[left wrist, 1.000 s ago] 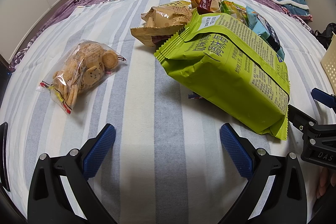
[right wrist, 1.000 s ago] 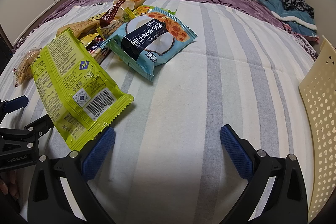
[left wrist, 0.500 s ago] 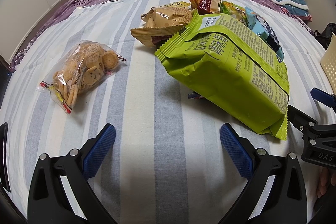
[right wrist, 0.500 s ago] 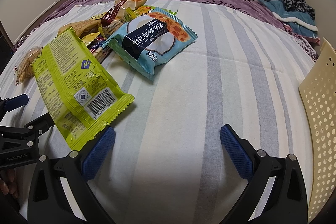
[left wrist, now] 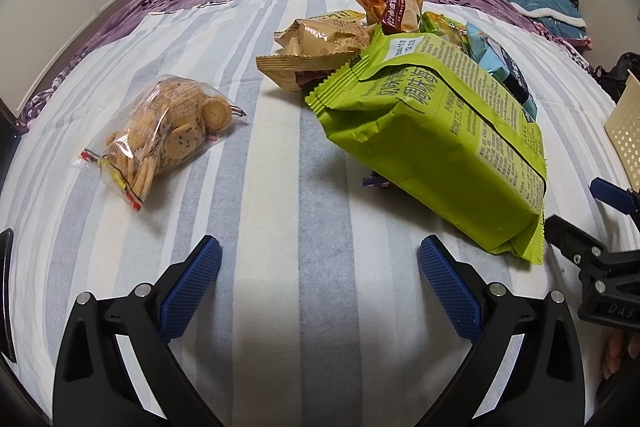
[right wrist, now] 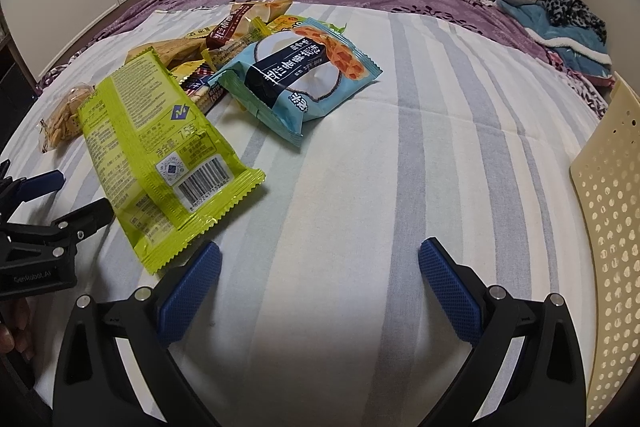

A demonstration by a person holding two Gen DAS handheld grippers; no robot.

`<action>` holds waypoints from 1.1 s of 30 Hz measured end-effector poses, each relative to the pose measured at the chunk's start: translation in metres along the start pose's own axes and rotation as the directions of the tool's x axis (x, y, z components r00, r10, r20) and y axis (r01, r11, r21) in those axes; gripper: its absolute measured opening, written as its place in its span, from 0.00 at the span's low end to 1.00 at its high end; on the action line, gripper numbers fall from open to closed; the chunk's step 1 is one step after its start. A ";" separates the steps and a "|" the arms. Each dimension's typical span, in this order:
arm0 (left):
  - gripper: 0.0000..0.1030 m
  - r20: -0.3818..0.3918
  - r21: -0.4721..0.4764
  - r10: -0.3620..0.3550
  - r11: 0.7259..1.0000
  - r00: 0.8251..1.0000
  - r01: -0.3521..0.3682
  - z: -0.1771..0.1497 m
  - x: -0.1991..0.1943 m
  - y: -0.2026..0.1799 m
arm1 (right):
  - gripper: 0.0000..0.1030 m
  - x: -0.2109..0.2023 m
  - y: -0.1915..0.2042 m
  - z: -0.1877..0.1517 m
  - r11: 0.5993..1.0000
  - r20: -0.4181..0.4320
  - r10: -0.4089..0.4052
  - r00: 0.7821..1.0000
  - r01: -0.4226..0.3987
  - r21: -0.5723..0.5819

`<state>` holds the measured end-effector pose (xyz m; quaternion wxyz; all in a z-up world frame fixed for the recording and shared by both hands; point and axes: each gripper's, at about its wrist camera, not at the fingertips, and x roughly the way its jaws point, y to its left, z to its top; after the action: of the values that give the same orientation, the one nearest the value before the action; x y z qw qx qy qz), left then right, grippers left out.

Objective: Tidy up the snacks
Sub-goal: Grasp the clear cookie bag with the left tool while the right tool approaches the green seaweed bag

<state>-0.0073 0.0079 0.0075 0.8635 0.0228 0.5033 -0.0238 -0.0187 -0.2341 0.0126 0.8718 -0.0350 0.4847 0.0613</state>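
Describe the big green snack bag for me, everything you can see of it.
The green bag is a large, sealed, glossy plastic pouch with crimped ends, dark print and a barcode. It lies back side up on the striped bedsheet, tilted: its far end rests on the snack pile, its near end on the sheet. No gripper touches it.
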 end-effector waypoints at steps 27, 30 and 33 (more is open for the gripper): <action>0.98 0.129 -0.022 0.041 0.999 0.991 -0.038 0.017 -0.038 0.021 | 0.95 -0.052 0.013 0.000 0.983 0.204 0.186 0.961 -0.184 -0.029; 0.98 0.120 -0.037 0.039 0.999 0.992 -0.035 0.016 -0.035 0.028 | 0.95 -0.052 0.014 0.002 0.981 0.202 0.194 0.960 -0.190 -0.040; 0.98 0.103 -0.057 0.040 0.998 0.994 -0.034 0.017 -0.031 0.038 | 0.95 -0.052 0.015 0.004 0.979 0.201 0.202 0.958 -0.197 -0.045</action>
<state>-0.0052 0.0451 0.0431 0.8892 0.0070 0.4575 0.0050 -0.0446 -0.2227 0.0585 0.9060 0.0099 0.3926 0.1579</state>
